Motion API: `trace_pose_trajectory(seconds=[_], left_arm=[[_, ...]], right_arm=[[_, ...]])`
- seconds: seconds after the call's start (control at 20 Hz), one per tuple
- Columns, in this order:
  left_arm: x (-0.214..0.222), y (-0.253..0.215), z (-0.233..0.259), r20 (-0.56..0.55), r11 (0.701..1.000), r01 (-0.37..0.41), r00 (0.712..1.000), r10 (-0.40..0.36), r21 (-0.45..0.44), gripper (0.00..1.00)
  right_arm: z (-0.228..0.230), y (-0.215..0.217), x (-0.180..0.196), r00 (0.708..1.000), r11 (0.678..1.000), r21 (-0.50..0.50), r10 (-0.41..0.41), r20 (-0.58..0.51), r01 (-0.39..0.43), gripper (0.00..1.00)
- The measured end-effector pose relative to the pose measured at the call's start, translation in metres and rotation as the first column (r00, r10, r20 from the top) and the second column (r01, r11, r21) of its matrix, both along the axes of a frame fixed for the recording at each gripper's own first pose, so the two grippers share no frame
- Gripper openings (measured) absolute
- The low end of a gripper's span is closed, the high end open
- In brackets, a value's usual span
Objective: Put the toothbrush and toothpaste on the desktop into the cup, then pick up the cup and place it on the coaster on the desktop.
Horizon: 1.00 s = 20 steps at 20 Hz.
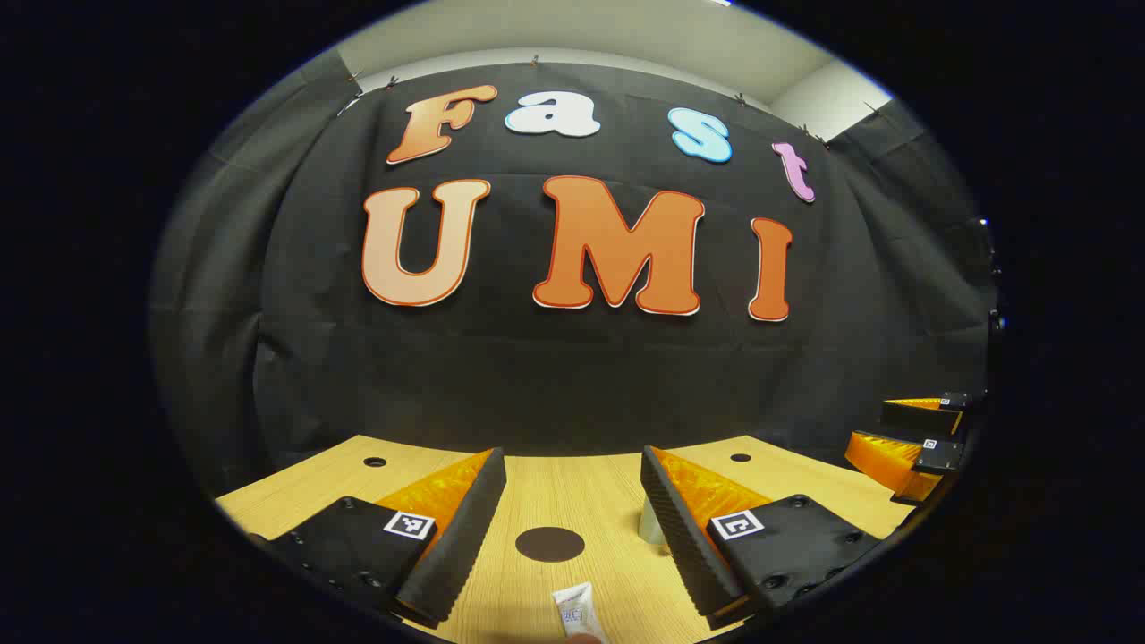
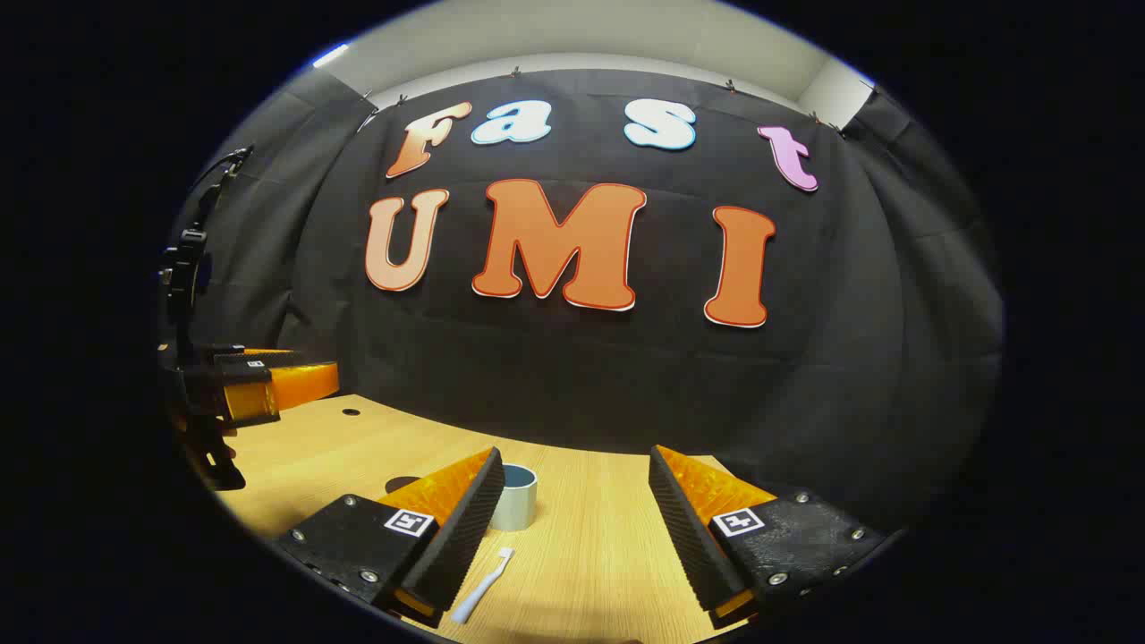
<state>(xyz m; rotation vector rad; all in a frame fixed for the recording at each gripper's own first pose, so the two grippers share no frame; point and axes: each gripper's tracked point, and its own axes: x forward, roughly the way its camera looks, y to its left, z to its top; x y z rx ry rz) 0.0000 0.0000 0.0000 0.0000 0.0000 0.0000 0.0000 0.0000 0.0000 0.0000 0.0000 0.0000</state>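
Observation:
In the left gripper view my left gripper (image 1: 572, 501) stands open above the wooden desktop (image 1: 590, 483). A dark round coaster (image 1: 549, 544) lies between its fingers, farther off. The white toothpaste tube (image 1: 577, 613) lies at the bottom edge, below the coaster. A pale cup (image 1: 650, 523) peeks out behind the right finger. In the right gripper view my right gripper (image 2: 577, 501) is open over the desktop (image 2: 590, 546). The cup (image 2: 517, 497) stands upright just beyond its left finger. A white toothbrush (image 2: 481, 586) lies flat on the wood in front of the cup.
The other gripper (image 1: 912, 443) shows at the right edge of the left gripper view, and at the left edge (image 2: 259, 380) of the right gripper view. Small round holes (image 1: 375, 462) mark the desktop's far corners. The black cloth wall rises straight behind the desk.

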Motion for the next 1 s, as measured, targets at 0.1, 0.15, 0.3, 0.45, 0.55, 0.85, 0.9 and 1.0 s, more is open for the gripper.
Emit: trace_pose_trajectory(seconds=[0.1, 0.15, 0.3, 0.45, 0.55, 0.85, 0.9, 1.0], left_arm=[[-0.001, -0.002, 0.001, 0.001, 1.000, 0.006, 1.000, -0.006, 0.012, 0.96], [0.000, -0.002, 0.002, 0.002, 1.000, 0.007, 1.000, -0.007, 0.015, 0.96], [-0.001, -0.004, 0.000, -0.020, 1.000, 0.017, 1.000, -0.017, 0.005, 0.96], [0.001, 0.002, -0.005, -0.068, 1.000, 0.005, 0.998, -0.006, -0.010, 0.96], [0.003, 0.003, -0.008, -0.103, 1.000, 0.008, 0.995, -0.010, -0.028, 0.96], [0.007, 0.017, -0.025, -0.251, 1.000, -0.011, 0.968, 0.012, 0.007, 0.96], [0.008, 0.020, -0.032, -0.292, 1.000, -0.022, 0.956, 0.023, 0.009, 0.96], [0.005, 0.020, -0.047, -0.379, 0.999, -0.026, 0.925, 0.015, -0.024, 0.96]], right_arm=[[0.001, 0.000, 0.000, 1.000, 1.000, 0.009, 0.009, -0.002, -0.009, 0.97], [0.003, 0.000, 0.000, 1.000, 1.000, 0.013, 0.012, -0.003, -0.012, 0.97], [-0.002, 0.002, 0.004, 0.999, 0.999, 0.025, 0.033, -0.041, -0.032, 0.97], [-0.001, 0.013, 0.005, 0.995, 0.997, 0.034, 0.072, -0.069, -0.070, 0.97], [-0.001, 0.018, 0.007, 0.992, 0.996, 0.026, 0.090, -0.088, -0.088, 0.97], [-0.019, 0.037, 0.011, 0.963, 0.989, 0.026, 0.149, -0.226, -0.147, 0.97], [-0.024, 0.041, 0.012, 0.953, 0.986, 0.033, 0.165, -0.253, -0.162, 0.97], [-0.031, 0.049, 0.014, 0.930, 0.981, 0.040, 0.192, -0.314, -0.189, 0.97]])
